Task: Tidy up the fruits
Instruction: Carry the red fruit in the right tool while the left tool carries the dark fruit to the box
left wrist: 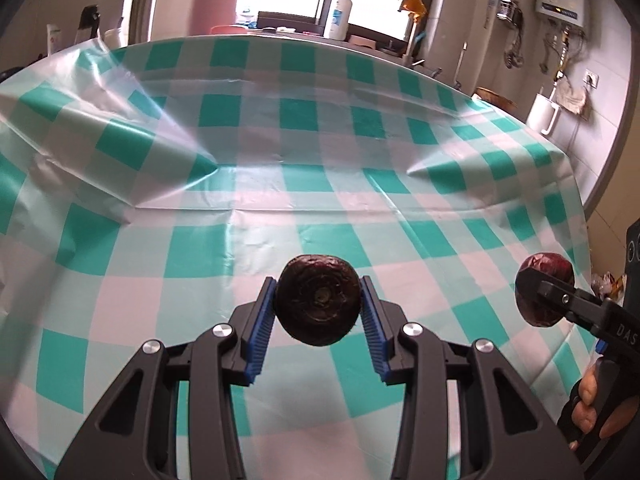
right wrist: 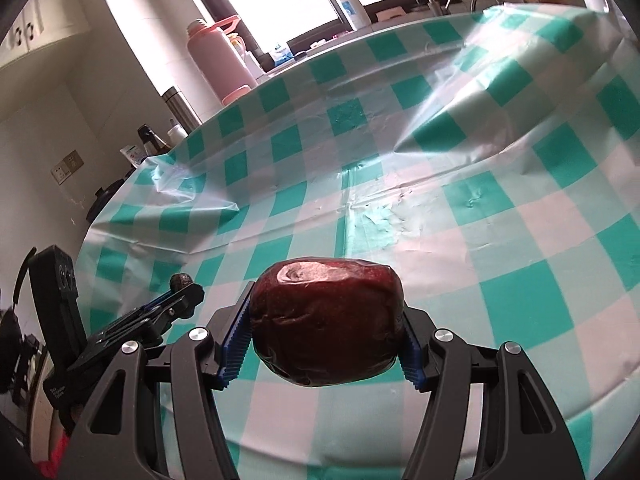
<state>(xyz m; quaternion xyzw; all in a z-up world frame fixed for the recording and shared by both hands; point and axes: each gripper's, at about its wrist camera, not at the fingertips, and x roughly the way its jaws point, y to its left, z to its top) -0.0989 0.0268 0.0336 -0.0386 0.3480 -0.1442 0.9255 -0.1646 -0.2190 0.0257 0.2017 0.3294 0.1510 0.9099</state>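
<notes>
- Kitchen clutter lines the far side: a window, a white plastic bottle (left wrist: 338, 14), a pink flask (right wrist: 218, 60) and a steel thermos (left wrist: 142, 10) stand behind a table (left wrist: 320, 168) draped in a glossy green-and-white checked plastic cloth, creased into ridges.
- No bowl, tray or basket shows on the cloth, so where the fruits belong cannot be told.
- Left gripper (left wrist: 319, 300): its blue ribbed fingers (left wrist: 260, 334) are clamped on a small dark brown round fruit (left wrist: 318, 298), its flat end facing the camera, held above the cloth near the front edge.
- Right gripper (right wrist: 326, 328): its fingers (right wrist: 236, 346) are pressed on a larger wrinkled dark red fruit (right wrist: 328, 322), possibly film-wrapped, also off the table.
- The two fruits hang well apart, side by side.
- Judgement: both are in carry. Doing this well probably means keeping each grip steady, holding the grippers apart so they do not knock, and lowering onto a flat patch of cloth, since either round fruit could roll off a ridge.
- Only loosen the fingers once each fruit rests on the surface.
</notes>
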